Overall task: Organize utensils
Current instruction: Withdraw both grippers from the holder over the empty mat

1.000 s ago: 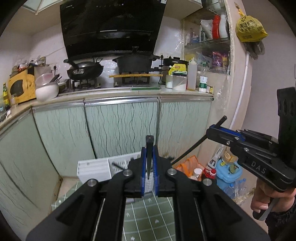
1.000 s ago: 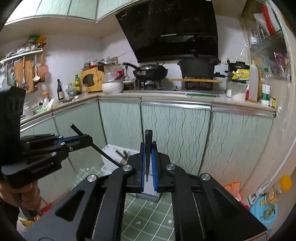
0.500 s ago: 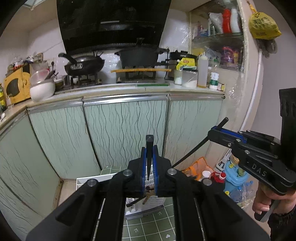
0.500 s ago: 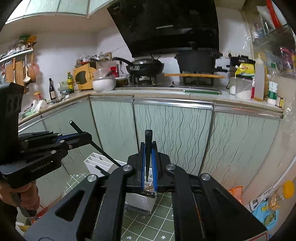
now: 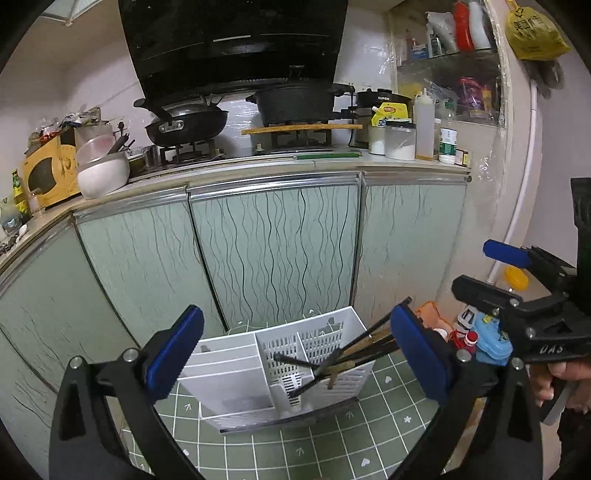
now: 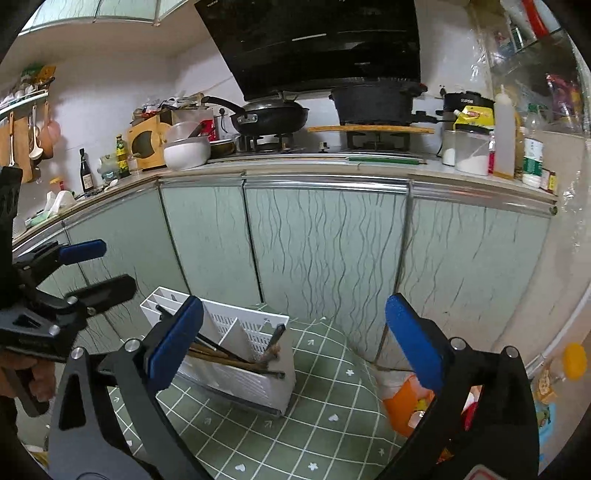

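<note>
Both your grippers, left (image 5: 295,354) and right (image 6: 295,339), have just sprung wide, empty, chopsticks (image 5: 354,349) leaning loose in the caddy (image 5: 236,373).

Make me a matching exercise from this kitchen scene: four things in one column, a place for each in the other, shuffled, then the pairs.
Things
1. white utensil caddy
2. wok
3. yellow bag
4. white bowl

Places
A. on the stove burner
B. hanging high on the wall
C. on the green tiled floor
D. on the counter left of the stove

Pairs: 1-C, 2-A, 3-B, 4-D
</note>
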Demonstrator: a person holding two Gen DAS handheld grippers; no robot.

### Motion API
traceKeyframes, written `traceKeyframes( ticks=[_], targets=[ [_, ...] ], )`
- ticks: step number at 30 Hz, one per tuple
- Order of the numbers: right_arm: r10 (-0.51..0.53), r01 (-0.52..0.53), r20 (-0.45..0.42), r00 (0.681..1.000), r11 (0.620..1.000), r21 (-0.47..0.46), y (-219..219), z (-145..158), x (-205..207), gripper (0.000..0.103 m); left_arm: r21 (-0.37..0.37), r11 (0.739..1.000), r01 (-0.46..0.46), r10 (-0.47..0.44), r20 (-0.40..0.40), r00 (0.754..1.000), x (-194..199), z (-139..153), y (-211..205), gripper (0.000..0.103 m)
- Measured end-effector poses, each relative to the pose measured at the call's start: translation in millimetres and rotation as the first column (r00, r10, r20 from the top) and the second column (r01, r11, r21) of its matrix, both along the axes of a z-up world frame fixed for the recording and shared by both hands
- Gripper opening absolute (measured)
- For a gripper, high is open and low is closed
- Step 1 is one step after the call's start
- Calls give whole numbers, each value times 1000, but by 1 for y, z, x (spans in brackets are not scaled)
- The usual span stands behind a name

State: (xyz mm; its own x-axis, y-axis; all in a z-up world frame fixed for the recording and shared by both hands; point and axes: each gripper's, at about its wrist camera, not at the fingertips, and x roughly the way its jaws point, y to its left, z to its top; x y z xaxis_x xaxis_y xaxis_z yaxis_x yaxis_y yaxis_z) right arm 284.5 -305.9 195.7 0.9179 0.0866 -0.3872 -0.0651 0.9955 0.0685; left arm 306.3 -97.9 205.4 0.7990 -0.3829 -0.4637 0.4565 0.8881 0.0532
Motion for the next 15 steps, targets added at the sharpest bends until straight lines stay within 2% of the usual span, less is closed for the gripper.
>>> traceKeyframes(
  ticks=[6,15],
  targets=[
    [2,-2,-10,1000,999,-34,5,-2,-25,95,-34,999,-12,13,19,1000,-30,0,18,99],
    [10,-10,-8,1000,998,-61,19,-19,-72,95,-47,998,-48,48,5,999,-72,-32,43,99]
  ],
)
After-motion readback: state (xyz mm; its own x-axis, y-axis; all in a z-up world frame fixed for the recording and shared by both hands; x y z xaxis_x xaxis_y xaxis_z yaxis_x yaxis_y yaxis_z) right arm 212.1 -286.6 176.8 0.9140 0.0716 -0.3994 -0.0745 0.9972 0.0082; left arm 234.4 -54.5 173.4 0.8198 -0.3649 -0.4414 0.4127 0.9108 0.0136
